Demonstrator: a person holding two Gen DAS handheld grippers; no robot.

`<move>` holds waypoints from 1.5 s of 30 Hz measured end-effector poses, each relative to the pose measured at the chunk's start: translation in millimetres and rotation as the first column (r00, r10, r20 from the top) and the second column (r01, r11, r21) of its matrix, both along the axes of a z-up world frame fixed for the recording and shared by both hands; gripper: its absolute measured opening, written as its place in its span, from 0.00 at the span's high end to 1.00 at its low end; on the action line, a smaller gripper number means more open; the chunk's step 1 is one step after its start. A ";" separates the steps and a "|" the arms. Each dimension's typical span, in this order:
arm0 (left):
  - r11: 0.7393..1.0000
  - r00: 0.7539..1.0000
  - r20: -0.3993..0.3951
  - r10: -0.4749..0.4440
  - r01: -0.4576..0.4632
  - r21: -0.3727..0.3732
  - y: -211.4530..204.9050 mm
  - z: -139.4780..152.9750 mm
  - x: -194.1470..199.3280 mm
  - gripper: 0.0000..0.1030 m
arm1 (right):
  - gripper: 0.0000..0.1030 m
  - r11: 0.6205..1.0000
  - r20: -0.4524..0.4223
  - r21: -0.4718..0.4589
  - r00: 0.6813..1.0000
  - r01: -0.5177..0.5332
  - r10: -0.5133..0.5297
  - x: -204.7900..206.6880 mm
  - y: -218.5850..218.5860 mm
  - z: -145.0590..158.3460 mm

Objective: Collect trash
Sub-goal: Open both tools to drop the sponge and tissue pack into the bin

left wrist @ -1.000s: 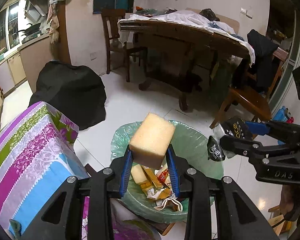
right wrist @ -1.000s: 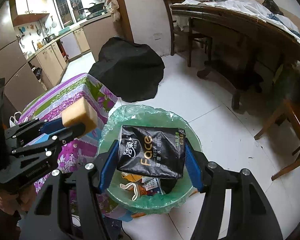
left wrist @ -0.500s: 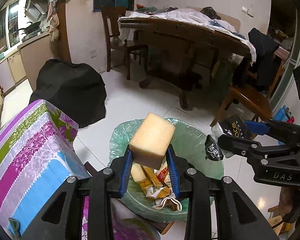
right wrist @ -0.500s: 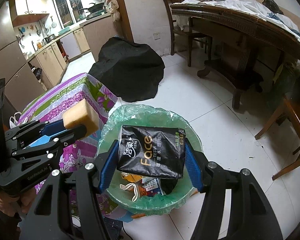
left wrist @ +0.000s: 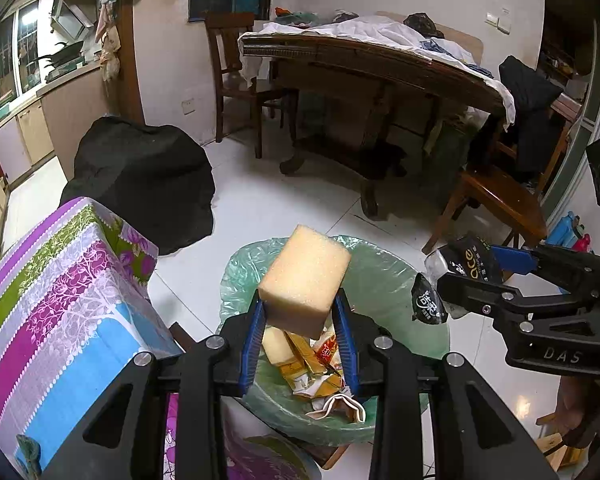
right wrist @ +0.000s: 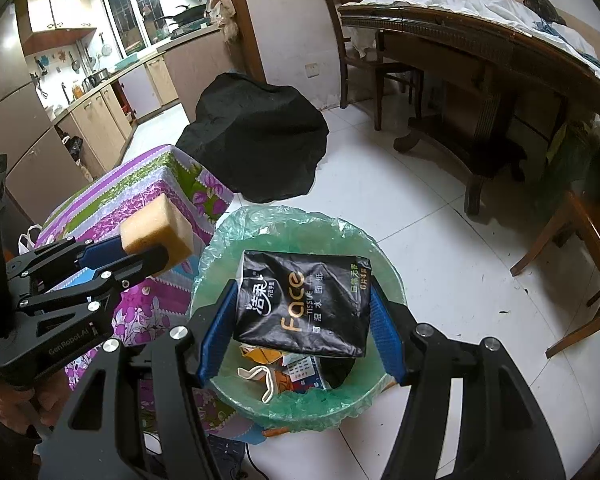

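Yellow foam sponge point(left wrist: 305, 276), soft and light, sitting pinched at its lower sides in left tool point(left wrist: 300, 332); right tool point(right wrist: 302, 316), half-spread, clamping crinkly tissue pack point(right wrist: 304, 304) over green-lined bin point(right wrist: 296, 220).

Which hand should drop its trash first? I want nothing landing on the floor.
Right, probably: its black tissue pack hangs squarely over the green-lined bin, while the left's sponge sits nearer the rim.

Bin point(right wrist: 220, 240) mouth open; patterned table point(left wrist: 60, 300) crowds left.
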State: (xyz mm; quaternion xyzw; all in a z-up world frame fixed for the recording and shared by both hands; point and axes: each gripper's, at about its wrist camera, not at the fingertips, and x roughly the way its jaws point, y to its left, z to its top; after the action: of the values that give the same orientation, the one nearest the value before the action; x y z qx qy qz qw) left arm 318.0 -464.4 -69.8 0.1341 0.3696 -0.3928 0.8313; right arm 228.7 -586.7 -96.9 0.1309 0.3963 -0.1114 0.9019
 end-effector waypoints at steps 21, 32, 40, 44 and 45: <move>1.000 1.000 -0.003 0.008 -0.008 0.007 -2.0 -2.9 0.3 0.67 | 0.42 1.000 -0.003 0.003 1.000 0.004 -0.004 -1.0 0.2 -6.8; 1.000 1.000 -0.005 0.012 -0.012 0.011 -2.6 -3.7 0.9 0.67 | 0.42 1.000 -0.003 0.005 1.000 0.006 -0.006 -2.4 0.7 -8.9; 1.000 1.000 -0.007 0.015 -0.015 0.012 -3.0 -5.7 1.3 0.66 | 0.42 1.000 -0.004 0.005 1.000 0.006 -0.006 -3.1 0.5 -10.4; 1.000 1.000 -0.008 0.015 -0.015 0.013 -3.4 -6.1 2.3 0.66 | 0.41 1.000 -0.004 0.005 1.000 0.008 -0.008 -2.8 0.4 -10.5; 1.000 1.000 -0.007 0.018 -0.017 0.013 -4.1 -6.1 2.0 0.66 | 0.41 1.000 -0.003 0.005 1.000 0.010 -0.010 -3.2 0.6 -11.0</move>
State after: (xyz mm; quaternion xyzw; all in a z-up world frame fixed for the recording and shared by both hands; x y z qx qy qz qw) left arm 320.0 -468.5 -75.9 0.1350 0.3763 -0.3835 0.8325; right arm 225.6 -586.2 -107.9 0.1349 0.3970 -0.1151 0.9005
